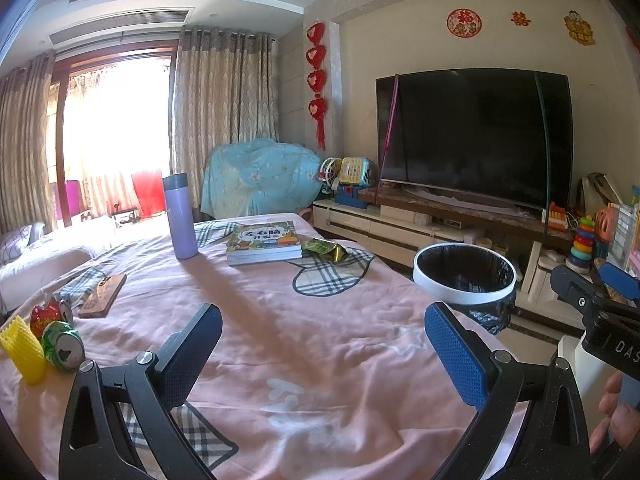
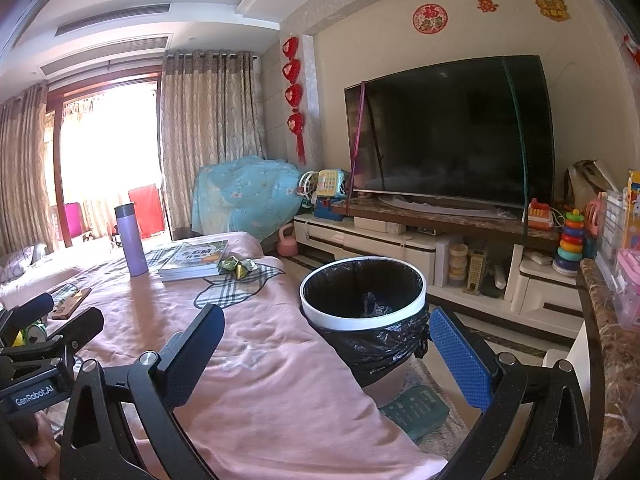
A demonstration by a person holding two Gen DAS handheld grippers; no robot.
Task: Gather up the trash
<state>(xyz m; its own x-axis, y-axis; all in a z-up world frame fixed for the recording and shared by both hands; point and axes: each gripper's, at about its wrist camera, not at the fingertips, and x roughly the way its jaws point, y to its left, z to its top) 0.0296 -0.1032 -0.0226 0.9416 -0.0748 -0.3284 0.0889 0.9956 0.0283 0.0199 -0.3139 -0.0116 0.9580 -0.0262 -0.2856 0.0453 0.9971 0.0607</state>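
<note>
A pink cloth covers the table [image 1: 280,320]. At its left edge lie a crushed green can [image 1: 62,344], a red wrapper [image 1: 46,318] and a yellow foam net [image 1: 24,354]. A crumpled green and gold wrapper [image 1: 326,250] rests beside a book far across the table, also seen from the right wrist [image 2: 240,267]. A white bin with a black liner [image 1: 464,276] stands off the table's right side [image 2: 362,292]. My left gripper [image 1: 324,336] hangs open above the cloth, empty. My right gripper [image 2: 326,340] is open too, just in front of the bin.
A purple flask [image 1: 180,216], a children's book [image 1: 264,240] and a wooden board [image 1: 102,294] sit on the table. A TV [image 1: 476,136] on a low cabinet [image 2: 400,240] with toys lines the right wall. A green pad [image 2: 416,408] lies on the floor by the bin.
</note>
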